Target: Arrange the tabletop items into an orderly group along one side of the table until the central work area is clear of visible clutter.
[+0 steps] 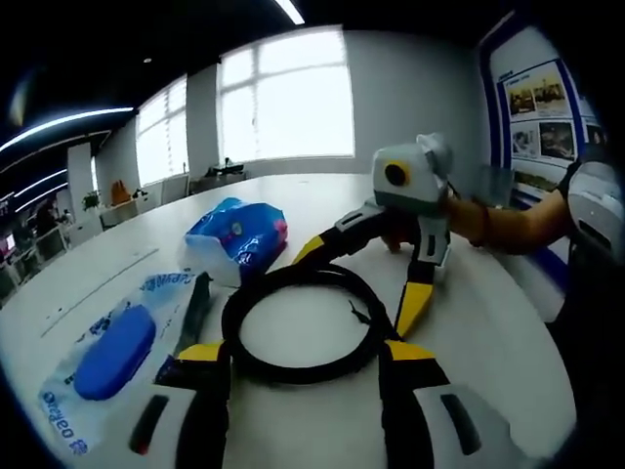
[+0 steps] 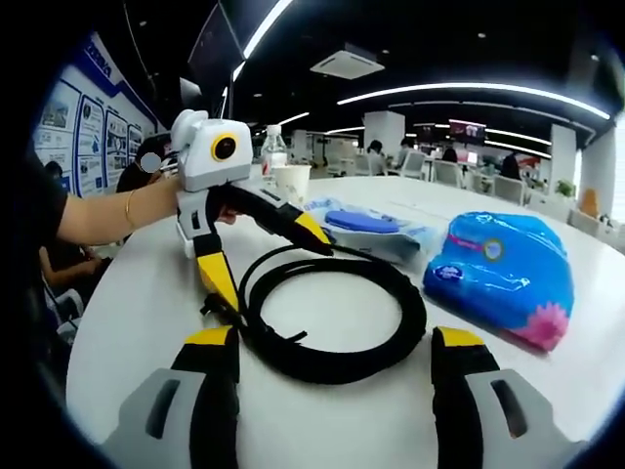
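Note:
A black cable lies coiled on the white table. My left gripper is open, its yellow-tipped jaws straddling the coil's near edge. From the opposite side my right gripper faces it, also open across the coil, with nothing gripped. In the right gripper view the left gripper reaches in from the left, held by a person's hand. A blue tissue pack lies beside the coil. A clear bag holding a blue case lies flat near it.
A paper cup and a water bottle stand at the table's far side in the right gripper view. The person's forearm stretches over the table edge. Desks and people fill the office behind.

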`<state>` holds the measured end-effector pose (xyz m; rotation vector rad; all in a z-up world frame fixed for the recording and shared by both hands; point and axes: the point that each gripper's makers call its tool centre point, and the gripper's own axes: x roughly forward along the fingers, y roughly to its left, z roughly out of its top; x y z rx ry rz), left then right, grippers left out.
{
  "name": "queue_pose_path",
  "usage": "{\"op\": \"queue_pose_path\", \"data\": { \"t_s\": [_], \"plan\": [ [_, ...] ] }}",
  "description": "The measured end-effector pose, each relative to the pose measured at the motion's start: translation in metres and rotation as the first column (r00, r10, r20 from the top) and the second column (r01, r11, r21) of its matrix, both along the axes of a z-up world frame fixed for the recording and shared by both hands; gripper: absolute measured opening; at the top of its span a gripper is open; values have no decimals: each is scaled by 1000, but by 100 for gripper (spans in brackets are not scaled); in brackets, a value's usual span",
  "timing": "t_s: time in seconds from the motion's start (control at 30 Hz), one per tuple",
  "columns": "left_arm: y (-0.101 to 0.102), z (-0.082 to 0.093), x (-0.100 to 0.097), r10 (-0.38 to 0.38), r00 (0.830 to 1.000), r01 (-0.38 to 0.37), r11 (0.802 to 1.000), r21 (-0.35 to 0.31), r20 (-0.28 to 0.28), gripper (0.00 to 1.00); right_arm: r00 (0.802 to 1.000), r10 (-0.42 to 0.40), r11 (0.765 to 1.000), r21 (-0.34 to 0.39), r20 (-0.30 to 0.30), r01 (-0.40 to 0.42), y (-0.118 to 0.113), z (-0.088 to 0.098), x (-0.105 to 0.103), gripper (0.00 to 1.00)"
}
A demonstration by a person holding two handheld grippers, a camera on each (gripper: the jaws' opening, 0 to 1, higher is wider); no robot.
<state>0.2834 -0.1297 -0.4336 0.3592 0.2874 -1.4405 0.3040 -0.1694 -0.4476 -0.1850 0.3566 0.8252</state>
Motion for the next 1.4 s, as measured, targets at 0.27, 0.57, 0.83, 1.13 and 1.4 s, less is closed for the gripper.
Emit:
{"op": "queue_pose_path", "data": {
  "t_s": [0.27,0.57,0.83,1.13,1.4],
  "plan": [
    [3,6,4,31,1000,-31,999,-19,3,71,1000,-15,1000,-3,-4,15,-4,0,1,77],
    [7,8,5,47,999,-47,999,-21,3,71,999,-30,997,68,-36,32,-2,5,-6,78],
    [11,10,3,64,998,-64,998,-12,4,72,997,-69,995,70,-29,70,-9,12,-7,85],
    [16,14,2,84,996,-84,996,-32,2,73,994,-101,993,60,-28,103,-10,13,-7,93],
    [25,21,5,136,991,-135,989,-51,6,73,990,-134,989,64,-32,136,-8,15,-7,100]
  ]
}}
